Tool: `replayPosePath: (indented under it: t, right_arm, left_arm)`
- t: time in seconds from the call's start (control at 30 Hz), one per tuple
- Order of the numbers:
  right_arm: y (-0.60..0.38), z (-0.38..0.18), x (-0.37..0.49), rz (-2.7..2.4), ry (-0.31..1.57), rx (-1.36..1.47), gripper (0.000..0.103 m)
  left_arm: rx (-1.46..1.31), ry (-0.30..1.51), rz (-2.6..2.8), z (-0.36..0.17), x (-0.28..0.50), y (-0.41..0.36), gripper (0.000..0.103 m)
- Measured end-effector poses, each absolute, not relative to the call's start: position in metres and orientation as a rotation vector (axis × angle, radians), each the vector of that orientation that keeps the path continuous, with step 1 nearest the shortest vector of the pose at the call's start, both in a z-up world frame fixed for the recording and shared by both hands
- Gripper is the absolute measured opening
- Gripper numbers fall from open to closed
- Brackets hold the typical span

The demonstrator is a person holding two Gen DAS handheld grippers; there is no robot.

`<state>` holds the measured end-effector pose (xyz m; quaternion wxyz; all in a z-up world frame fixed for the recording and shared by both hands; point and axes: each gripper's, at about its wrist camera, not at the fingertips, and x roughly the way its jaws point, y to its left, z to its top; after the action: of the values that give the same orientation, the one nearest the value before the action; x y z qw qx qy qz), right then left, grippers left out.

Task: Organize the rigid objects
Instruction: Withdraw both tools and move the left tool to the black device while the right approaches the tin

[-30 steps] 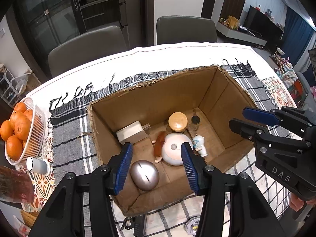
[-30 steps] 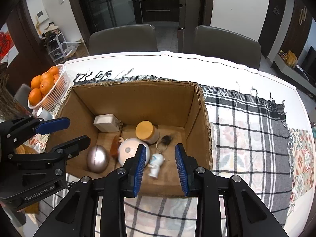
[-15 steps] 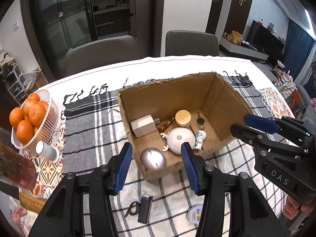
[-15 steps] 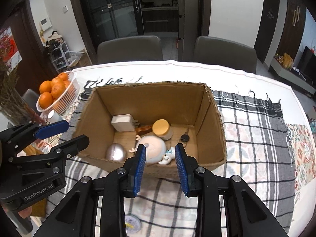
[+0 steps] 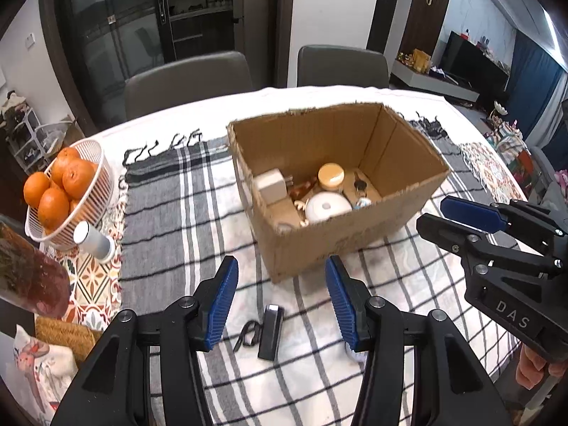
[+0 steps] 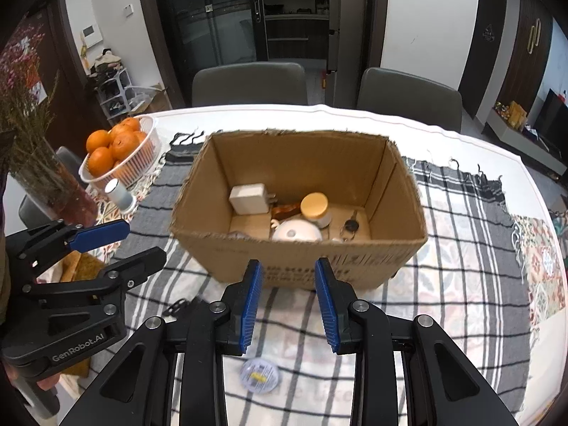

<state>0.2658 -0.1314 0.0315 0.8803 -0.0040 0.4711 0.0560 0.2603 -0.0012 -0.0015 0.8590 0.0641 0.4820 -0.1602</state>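
**Inspector:** Centre of both frames: one open cardboard box (image 6: 301, 252) stands on the checked cloth (image 6: 461, 248). In the right wrist view its long axis runs left to right, the printed near wall facing the camera.

**Clerk:** Contents, counted?

**Inspector:** One white charger block (image 6: 248, 198) at the back left, prongs pointing right. One jar with a tan lid (image 6: 315, 206), upright. One white domed item (image 6: 296, 231) against the near wall. One dark key fob (image 6: 351, 226) to its right. A brown item lies between charger and jar; I cannot identify it.

**Clerk:** Outside the box?

**Inspector:** One black bar-shaped item (image 5: 271, 332) at lower centre of the left wrist view, long axis running up the frame, a small clip touching its left side. One round tin (image 6: 259, 371) at lower centre of the right wrist view.

**Clerk:** Grippers?

**Inspector:** Left gripper (image 5: 280, 301) has its fingers parted, nothing between them. Right gripper (image 6: 287, 301) shows a narrow gap, holding nothing.

**Clerk:** Surroundings?

**Inspector:** One white basket (image 5: 96, 184) of oranges at the left, two grey chairs behind the table.
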Motion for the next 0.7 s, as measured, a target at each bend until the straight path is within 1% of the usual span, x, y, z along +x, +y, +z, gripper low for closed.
replayPosePath:
  t: [0.7]
  right_arm:
    - [-0.111,-0.005,0.226,0.064,1.110,0.078,0.033]
  left_arm:
    - [0.192,1.114,-0.405,-0.036,0.239,0.007,0.050]
